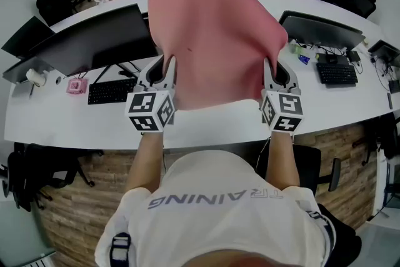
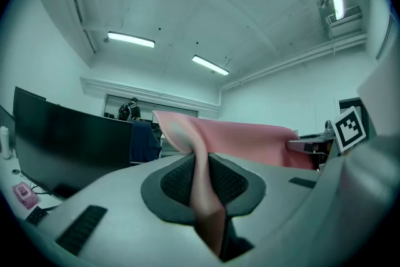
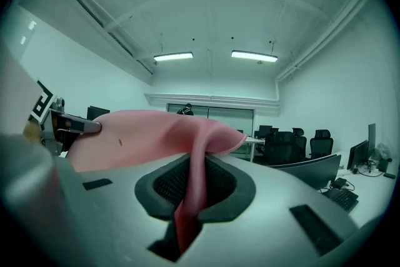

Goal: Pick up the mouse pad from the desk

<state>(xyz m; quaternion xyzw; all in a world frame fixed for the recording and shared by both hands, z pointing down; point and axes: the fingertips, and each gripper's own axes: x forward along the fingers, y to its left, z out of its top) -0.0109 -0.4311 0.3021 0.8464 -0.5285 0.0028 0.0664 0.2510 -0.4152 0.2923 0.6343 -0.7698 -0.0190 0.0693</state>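
The person holds the big pink mouse pad (image 1: 212, 40) up in the air, over the long white desk (image 1: 206, 128). The left gripper (image 1: 166, 69) pinches the pad's left edge. The right gripper (image 1: 269, 70) pinches its right edge. Both pairs of jaws squeeze tight on the thin pink sheet. The pad spreads out between them and curves a little. On the desk, off to the left, sit a dark screen (image 1: 100, 40) and a black keyboard (image 1: 111, 91).

White lettered T-shirt (image 1: 219, 212); left gripper (image 1: 167, 67) and right gripper (image 1: 269, 68) bear marker cubes (image 1: 150, 110).
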